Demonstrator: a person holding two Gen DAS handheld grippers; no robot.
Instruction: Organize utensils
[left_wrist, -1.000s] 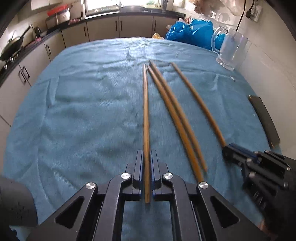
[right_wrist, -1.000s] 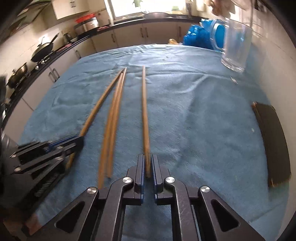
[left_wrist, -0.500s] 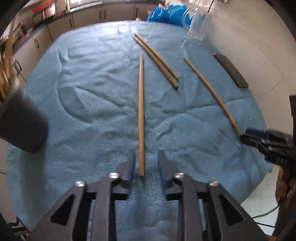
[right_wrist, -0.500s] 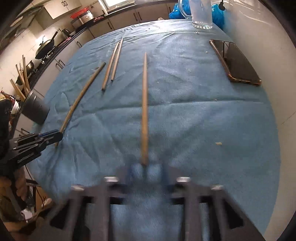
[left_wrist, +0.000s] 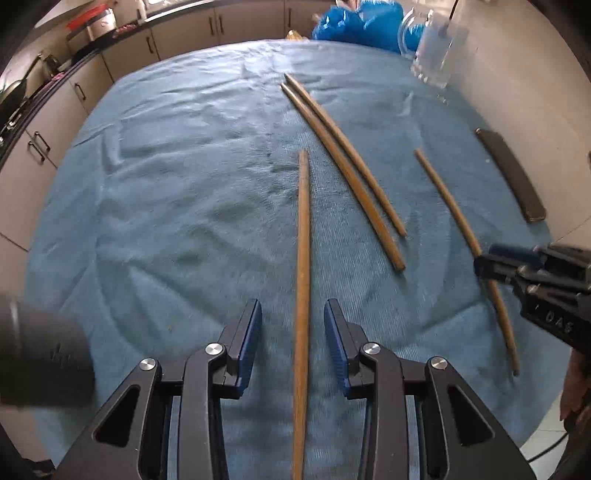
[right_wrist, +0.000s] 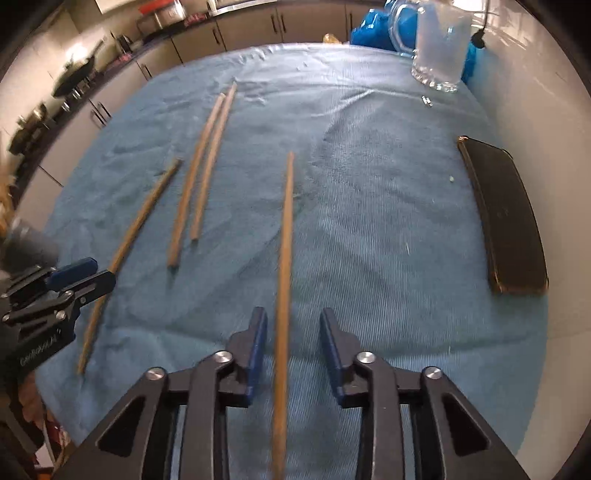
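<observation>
Table under a blue cloth; four wooden chopsticks are laid out on it, all running roughly from near edge to far edge.

Left gripper: held steeply nose-down over the near edge. The jaws have just been opening and are parted a little. The left stick is seen between the blue pads, with a gap on both sides; nothing is gripped. The stick's near end is carried past the pads and under the gripper body.

Right gripper: likewise held nose-down, further toward the right edge. The jaws have just been closing partway and are stopped narrowly apart. The right stick is seen between the pads, clear of both; nothing is gripped. The near part of this stick is blurred.

A pair of sticks is laid side by side between the other two, nearer the middle of the table, tips toward the far edge.

Also noted: a glass mug at the far right corner, a phone along the right edge, and a dark holder, blurred, at the near left corner.
</observation>
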